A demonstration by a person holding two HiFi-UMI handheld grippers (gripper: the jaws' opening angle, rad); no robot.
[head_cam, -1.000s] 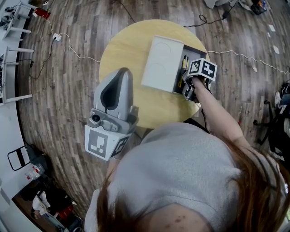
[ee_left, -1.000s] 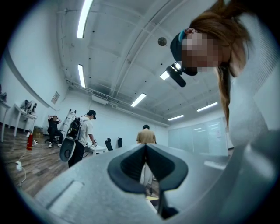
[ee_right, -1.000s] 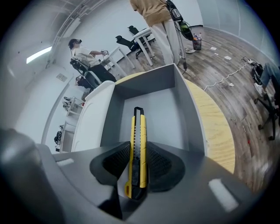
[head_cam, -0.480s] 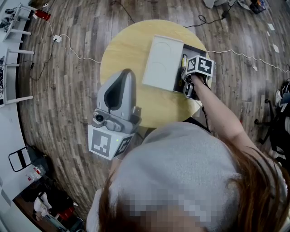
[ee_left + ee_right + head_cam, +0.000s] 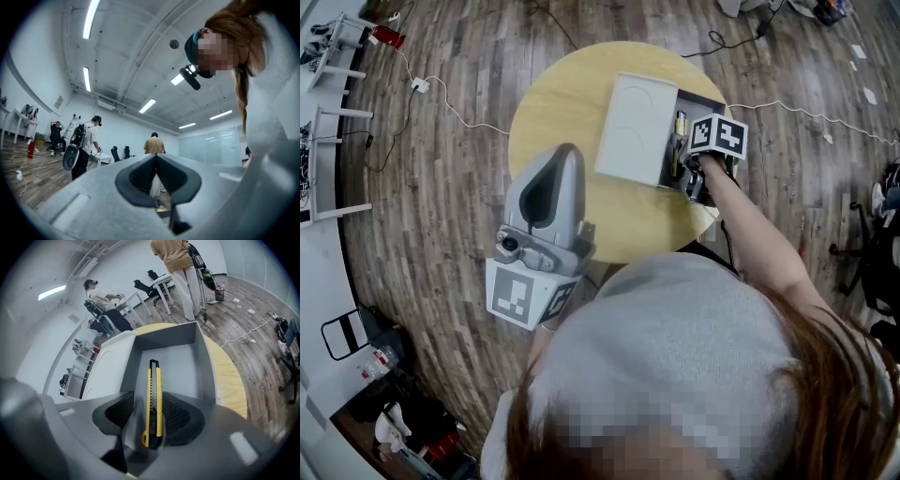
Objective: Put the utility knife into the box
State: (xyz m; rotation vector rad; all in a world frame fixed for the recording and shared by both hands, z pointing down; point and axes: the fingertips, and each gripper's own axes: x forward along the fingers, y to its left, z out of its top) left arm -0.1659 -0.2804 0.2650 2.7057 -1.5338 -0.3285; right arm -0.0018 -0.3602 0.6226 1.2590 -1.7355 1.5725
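A yellow and black utility knife (image 5: 153, 405) lies lengthwise inside the open grey box (image 5: 206, 363), blade end away from me. My right gripper (image 5: 151, 417) reaches into the box with the knife between its jaws. The jaws are opening: a gap shows between the left pad and the knife, and the right pad (image 5: 177, 417) stands close beside it. In the head view the right gripper (image 5: 705, 150) hangs over the box (image 5: 701, 97), with the knife (image 5: 680, 131) partly showing as a yellow strip. My left gripper (image 5: 546, 192) is raised off the table, shut and holding nothing (image 5: 156, 159).
The box's white lid (image 5: 636, 127) lies on the left part of the box, on the round wooden table (image 5: 567, 94). White cables (image 5: 459, 112) run over the wooden floor. People, chairs and desks stand far off in the room (image 5: 86, 140).
The right gripper's marker cube has shifted only slightly over the box. The left gripper stays raised in about the same place.
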